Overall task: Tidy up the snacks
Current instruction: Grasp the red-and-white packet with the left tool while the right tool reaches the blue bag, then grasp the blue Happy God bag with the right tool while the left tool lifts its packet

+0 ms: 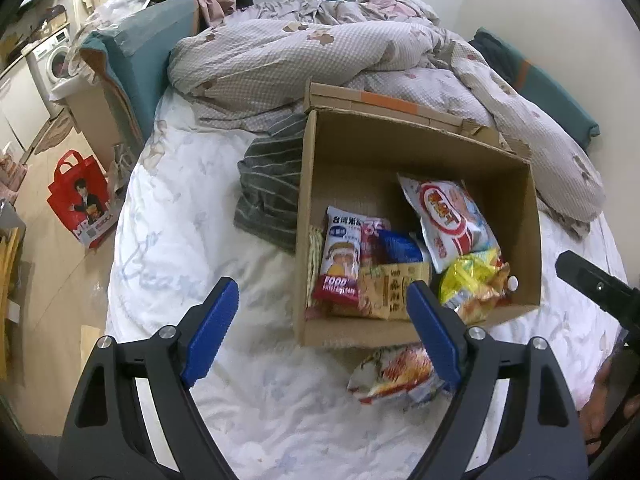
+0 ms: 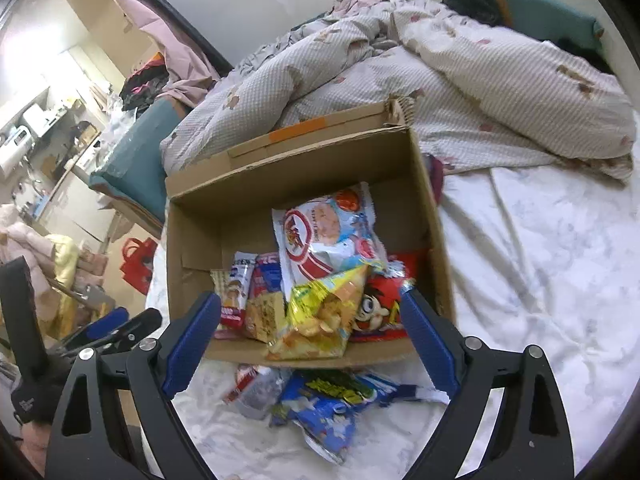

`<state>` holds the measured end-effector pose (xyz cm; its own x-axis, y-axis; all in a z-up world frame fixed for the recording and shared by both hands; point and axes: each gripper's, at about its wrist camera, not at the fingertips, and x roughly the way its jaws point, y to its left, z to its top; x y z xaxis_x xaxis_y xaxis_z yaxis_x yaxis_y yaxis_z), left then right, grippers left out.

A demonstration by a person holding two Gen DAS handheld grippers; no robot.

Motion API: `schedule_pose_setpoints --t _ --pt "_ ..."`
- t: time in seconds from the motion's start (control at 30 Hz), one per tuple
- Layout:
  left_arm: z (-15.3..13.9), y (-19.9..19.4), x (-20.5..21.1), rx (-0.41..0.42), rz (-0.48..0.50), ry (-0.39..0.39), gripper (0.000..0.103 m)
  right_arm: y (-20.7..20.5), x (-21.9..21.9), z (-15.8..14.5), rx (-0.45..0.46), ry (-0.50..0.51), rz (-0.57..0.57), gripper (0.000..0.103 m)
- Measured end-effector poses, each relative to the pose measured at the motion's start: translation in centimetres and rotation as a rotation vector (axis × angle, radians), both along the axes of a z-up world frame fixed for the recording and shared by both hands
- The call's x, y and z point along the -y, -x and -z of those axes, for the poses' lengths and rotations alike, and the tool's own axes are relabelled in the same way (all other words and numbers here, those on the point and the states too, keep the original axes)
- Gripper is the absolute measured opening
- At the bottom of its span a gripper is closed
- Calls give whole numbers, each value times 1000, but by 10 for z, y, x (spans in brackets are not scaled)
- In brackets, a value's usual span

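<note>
An open cardboard box (image 1: 344, 152) sits on the bed and holds several snack packs, among them a white and red bag (image 1: 448, 220) and a yellow chip bag (image 1: 472, 284). The box also shows in the right wrist view (image 2: 192, 240), with the yellow chip bag (image 2: 324, 316) leaning over its near edge. My left gripper (image 1: 320, 328) is open and empty above the sheet, just before the box. A red and white pack (image 1: 396, 372) lies outside near its right finger. My right gripper (image 2: 312, 344) is open and empty over a blue pack (image 2: 324, 412) and a small silver and red pack (image 2: 256, 388).
A rumpled checked duvet (image 1: 320, 60) lies behind the box, and a striped grey cloth (image 1: 272, 192) lies at its left. A red shopping bag (image 1: 80, 200) stands on the floor left of the bed. The white sheet (image 2: 540, 260) spreads right of the box.
</note>
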<state>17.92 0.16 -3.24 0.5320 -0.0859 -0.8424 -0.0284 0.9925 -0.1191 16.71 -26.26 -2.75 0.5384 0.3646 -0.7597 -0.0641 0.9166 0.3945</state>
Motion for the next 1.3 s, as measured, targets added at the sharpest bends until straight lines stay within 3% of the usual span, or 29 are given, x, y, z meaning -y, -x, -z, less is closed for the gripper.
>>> schedule_pose_setpoints --t 0.23,0.43,0.7,0.87,1.0,1.07,1.13,1.17,1.3 --pt "2 23 -3 -8 10 1 83 34 15 5 -52 -13 50 93" --pt "24 33 4 -79 33 35 83 55 44 30 -187 -123 145 93" --pt "65 33 54 -179 186 59 83 62 52 44 -249 -154 186 93" --pt "89 23 88 -231 292 -4 83 60 47 45 -249 -118 176 93" --pt "90 20 90 -174 316 -22 82 56 43 46 -252 -107 164 93" --pt "86 18 85 -170 301 2 60 55 43 48 -259 -118 165 93" --pt "84 15 79 -175 285 23 54 54 44 52 -270 -130 170 93" --pt "83 15 76 -177 278 34 41 54 44 54 -280 -136 174 93" --pt "74 18 68 -175 269 29 30 50 44 68 -339 -167 183 93"
